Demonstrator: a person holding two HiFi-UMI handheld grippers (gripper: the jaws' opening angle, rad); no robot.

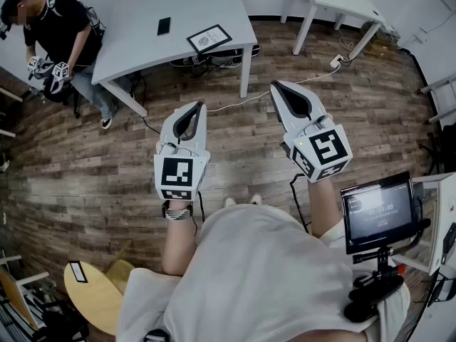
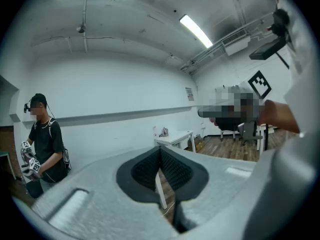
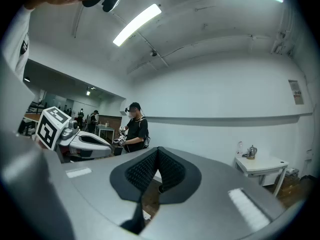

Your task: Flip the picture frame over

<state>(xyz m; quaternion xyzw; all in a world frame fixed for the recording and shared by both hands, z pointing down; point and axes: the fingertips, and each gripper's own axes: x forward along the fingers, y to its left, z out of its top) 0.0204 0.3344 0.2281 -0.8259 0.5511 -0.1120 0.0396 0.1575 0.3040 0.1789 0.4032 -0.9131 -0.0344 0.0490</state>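
No part of the flip is judged to have been done. The picture frame [image 1: 209,38] is seen in the upper middle of the head view. It is laid flat on the white table [image 1: 142,13], close to the table's near edge and its right-hand corner. It is touched by nothing, and both grippers are held well apart from it, out over the wooden floor [image 1: 92,162] in the centre of the view.

The left gripper [image 1: 201,105] is shown with its fingers [image 2: 142,171] brought together, tip against tip, and nothing is caught between them. The right gripper [image 1: 273,85] is likewise seen with its fingers [image 3: 172,171] closed on each other and empty.

The whole job is therefore judged to be left. The table has to be approached, the fingers opened, an edge of the picture frame taken, and the picture frame turned over and set down again.

The picture frame is made out as a thin dark border round a pale face, with a dark roundish mark in the middle. It is set askew to the table's edge. It is taken to be lying face up, though it is too small for this to be told with certainty. A dark phone [image 1: 164,26] is seen on the same table, up and to the left of the picture frame and apart from it.
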